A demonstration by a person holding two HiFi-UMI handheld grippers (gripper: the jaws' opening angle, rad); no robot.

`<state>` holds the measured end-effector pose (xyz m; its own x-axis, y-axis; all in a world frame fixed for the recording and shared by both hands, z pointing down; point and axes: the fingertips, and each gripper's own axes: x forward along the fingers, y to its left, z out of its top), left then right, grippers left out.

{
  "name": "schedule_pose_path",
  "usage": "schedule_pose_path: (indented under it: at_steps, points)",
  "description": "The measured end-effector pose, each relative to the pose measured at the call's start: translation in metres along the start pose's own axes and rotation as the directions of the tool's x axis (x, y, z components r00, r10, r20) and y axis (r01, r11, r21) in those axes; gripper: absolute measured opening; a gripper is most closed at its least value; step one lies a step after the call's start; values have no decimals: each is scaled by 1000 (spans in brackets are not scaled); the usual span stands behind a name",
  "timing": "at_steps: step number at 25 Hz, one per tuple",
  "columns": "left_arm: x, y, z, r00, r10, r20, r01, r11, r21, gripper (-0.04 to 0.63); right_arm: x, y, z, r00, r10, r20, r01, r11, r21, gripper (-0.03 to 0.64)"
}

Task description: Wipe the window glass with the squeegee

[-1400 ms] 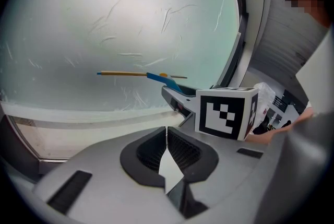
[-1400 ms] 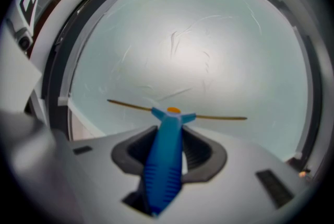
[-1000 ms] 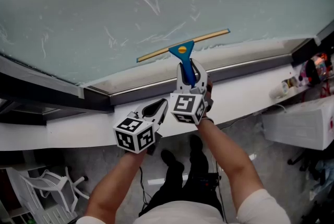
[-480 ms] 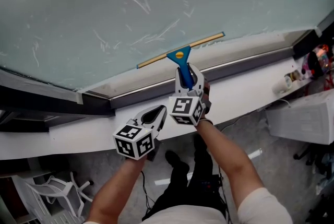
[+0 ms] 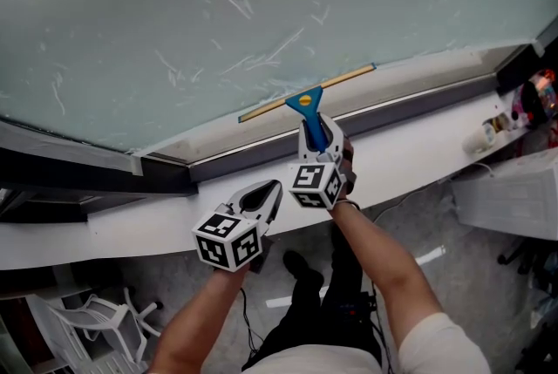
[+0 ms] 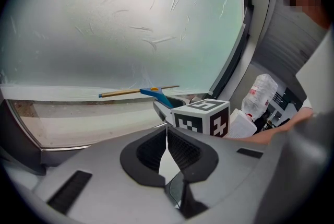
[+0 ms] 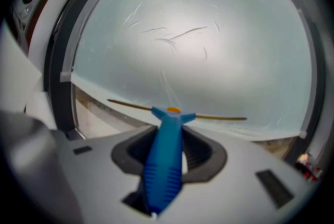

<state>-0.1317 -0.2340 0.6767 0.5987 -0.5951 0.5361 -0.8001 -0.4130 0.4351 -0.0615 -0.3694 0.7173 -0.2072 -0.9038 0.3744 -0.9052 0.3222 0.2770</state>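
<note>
A blue-handled squeegee (image 5: 309, 106) with a long brass blade lies against the bottom of the window glass (image 5: 261, 6), just above the white lower frame. My right gripper (image 5: 318, 141) is shut on its blue handle (image 7: 166, 160), and the blade (image 7: 177, 110) runs across the lower edge of the pane. Soapy streaks (image 7: 177, 35) mark the glass higher up. My left gripper (image 5: 255, 200) hangs lower left of the right one, below the sill, with its jaws closed and nothing between them (image 6: 167, 147). The squeegee (image 6: 148, 92) also shows in the left gripper view.
A white sill (image 5: 131, 215) runs below the dark window frame (image 5: 87, 167). Small items and a white box (image 5: 514, 189) sit at the right. A white chair (image 5: 87, 316) stands on the floor at lower left. A person (image 6: 308, 50) shows at the right of the left gripper view.
The squeegee has slid down the pane to the bottom edge of the glass, drifting slightly right. The left gripper has stayed beside the right one, still shut.
</note>
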Motion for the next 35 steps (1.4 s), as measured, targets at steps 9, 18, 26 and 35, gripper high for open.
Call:
schedule_pose_path:
  at_steps: [9, 18, 26, 35]
  points:
    - [0, 4, -5, 1000, 4, -7, -4, 1000, -5, 34, 5, 2, -9, 1000, 11, -14, -10, 1000, 27, 155]
    - [2, 1, 2, 1000, 0, 10, 0, 1000, -14, 34, -3, 5, -24, 996, 60, -70, -59, 998, 15, 155]
    - [4, -5, 4, 1000, 5, 23, -4, 1000, -30, 34, -18, 1, -43, 987, 87, -136, -83, 996, 34, 155]
    - [3, -36, 17, 997, -11, 76, 16, 997, -72, 34, -57, -29, -39, 977, 115, -177, -109, 993, 45, 155]
